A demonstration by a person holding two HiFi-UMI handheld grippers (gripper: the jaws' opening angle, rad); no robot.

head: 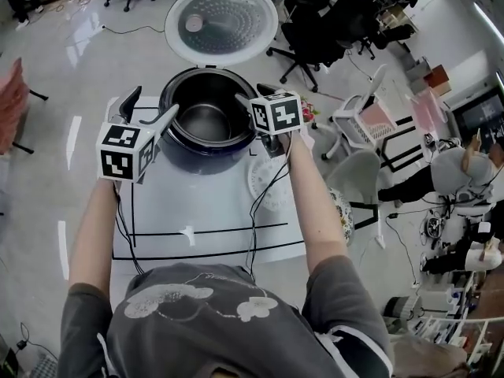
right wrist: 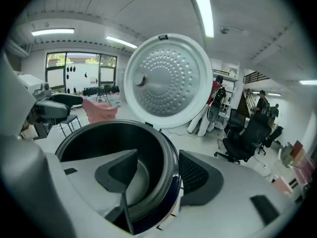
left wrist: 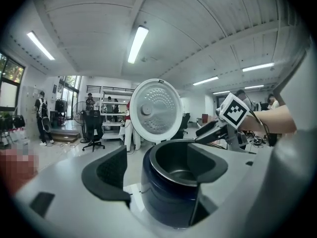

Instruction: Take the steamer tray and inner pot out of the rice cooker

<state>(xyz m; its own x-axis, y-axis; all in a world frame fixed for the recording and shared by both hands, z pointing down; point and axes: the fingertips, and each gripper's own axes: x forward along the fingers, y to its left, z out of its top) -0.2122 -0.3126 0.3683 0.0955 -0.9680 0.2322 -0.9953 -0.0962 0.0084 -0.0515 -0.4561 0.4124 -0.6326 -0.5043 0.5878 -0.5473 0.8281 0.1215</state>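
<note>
The dark blue rice cooker (head: 197, 154) stands on the white table (head: 205, 211) with its round lid (head: 221, 22) swung up behind it. The metal inner pot (head: 205, 120) sits inside, and I see nothing in it. My right gripper (head: 252, 97) is open across the cooker's right rim (right wrist: 166, 148), one jaw inside the pot and one outside, with the pads off the wall. My left gripper (head: 150, 107) is open at the cooker's left side (left wrist: 163, 192), the cooker's near wall showing between its jaws. A white perforated steamer tray (head: 266, 181) lies on the table to the right of the cooker.
Cables (head: 256, 211) run from the grippers across the table towards me. Black tape lines (head: 213, 231) mark the tabletop. Office chairs (head: 315, 30) stand on the floor beyond the table. A person (head: 465, 172) sits at the far right.
</note>
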